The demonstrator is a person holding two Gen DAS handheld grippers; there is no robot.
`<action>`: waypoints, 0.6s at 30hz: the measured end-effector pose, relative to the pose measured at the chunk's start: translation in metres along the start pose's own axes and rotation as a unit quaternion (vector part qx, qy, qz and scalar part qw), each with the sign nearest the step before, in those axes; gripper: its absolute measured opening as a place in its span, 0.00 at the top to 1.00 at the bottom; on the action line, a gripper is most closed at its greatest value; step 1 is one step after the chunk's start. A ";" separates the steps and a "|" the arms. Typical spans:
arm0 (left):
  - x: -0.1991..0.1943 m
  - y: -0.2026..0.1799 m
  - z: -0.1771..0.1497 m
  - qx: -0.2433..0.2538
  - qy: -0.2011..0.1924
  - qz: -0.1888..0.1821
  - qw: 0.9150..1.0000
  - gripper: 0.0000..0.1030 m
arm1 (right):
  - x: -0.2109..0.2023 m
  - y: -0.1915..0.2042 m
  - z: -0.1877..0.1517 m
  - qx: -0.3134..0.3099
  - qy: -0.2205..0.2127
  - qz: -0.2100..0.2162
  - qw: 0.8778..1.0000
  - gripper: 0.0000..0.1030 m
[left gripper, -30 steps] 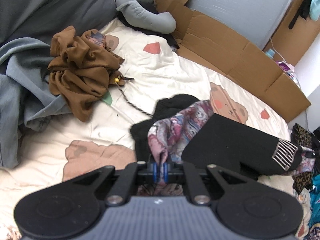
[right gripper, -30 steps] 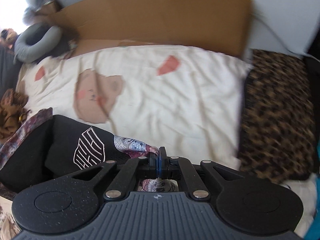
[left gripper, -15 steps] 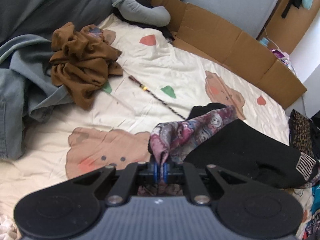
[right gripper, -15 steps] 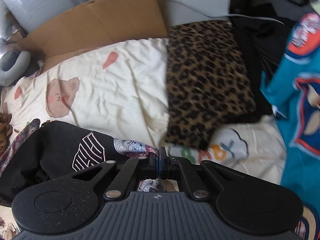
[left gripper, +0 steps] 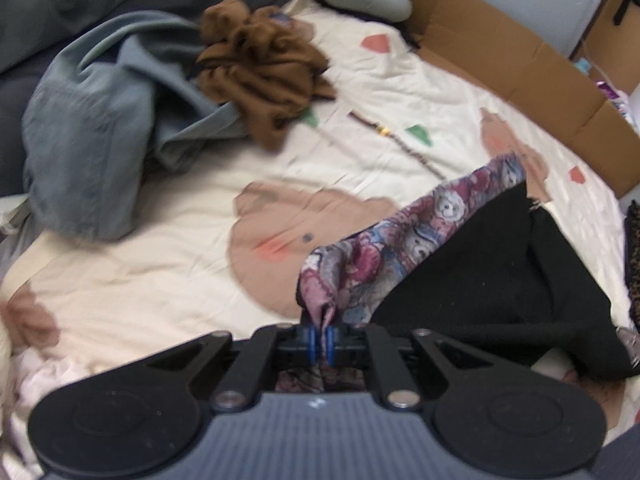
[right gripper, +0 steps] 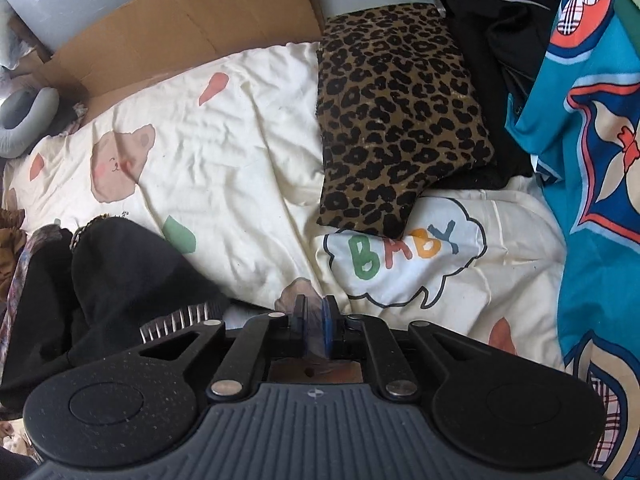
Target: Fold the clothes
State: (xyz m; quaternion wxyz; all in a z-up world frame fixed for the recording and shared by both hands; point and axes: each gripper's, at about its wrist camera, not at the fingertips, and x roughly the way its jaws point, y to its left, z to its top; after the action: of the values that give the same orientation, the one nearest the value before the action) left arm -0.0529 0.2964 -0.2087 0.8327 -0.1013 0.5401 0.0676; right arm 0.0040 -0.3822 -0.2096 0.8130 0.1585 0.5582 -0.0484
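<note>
Black garment point(left gripper: 500, 272) with patterned lining point(left gripper: 384, 256) lies on the bed point(left gripper: 160, 272), stretched flatter than a second ago. Left tool point(left gripper: 319, 338) pinches lining ahead; right tool point(right gripper: 314, 328) opening, nothing between, garment now left of it.

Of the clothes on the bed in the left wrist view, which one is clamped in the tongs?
The black garment with the patterned lining: its lining is pinched in the left tongs. The brown garment and blue denim one lie crumpled farther off, untouched.

My left gripper point(left gripper: 319, 338) pinches the patterned lining point(left gripper: 400, 240) of the black garment point(left gripper: 500, 272) over the cream bedsheet point(left gripper: 160, 280), brown cloth point(left gripper: 260, 72) and denim point(left gripper: 100, 120) heaped beyond.
</note>
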 end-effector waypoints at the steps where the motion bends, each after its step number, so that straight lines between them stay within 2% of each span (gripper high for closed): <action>1: 0.000 0.004 -0.004 -0.002 0.003 0.006 1.000 0.95 | 0.000 0.001 0.002 0.000 -0.003 0.003 1.000 0.82; 2: -0.001 0.007 -0.007 -0.004 0.007 0.012 1.000 0.95 | 0.000 0.002 0.003 -0.001 -0.005 0.009 1.000 0.78; 6: -0.002 0.021 -0.022 -0.014 0.026 0.031 0.999 0.95 | 0.005 0.016 0.009 -0.015 -0.012 0.030 0.999 0.74; 8: -0.003 0.027 -0.030 -0.017 0.035 0.041 0.998 0.95 | 0.009 0.025 0.012 -0.022 -0.016 0.042 0.999 0.65; 9: -0.004 0.031 -0.033 -0.020 0.039 0.046 0.998 0.95 | 0.012 0.031 0.014 -0.024 -0.017 0.049 0.998 0.63; 18: -0.018 0.045 -0.045 -0.031 0.058 0.064 0.996 0.94 | 0.037 0.078 0.025 -0.051 -0.024 0.099 0.994 0.60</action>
State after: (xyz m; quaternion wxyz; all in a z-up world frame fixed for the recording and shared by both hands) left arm -0.1102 0.3295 -0.2149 0.7905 -0.0962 0.5905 0.1310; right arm 0.0602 -0.3131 -0.2201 0.8339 0.1703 0.5219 0.0567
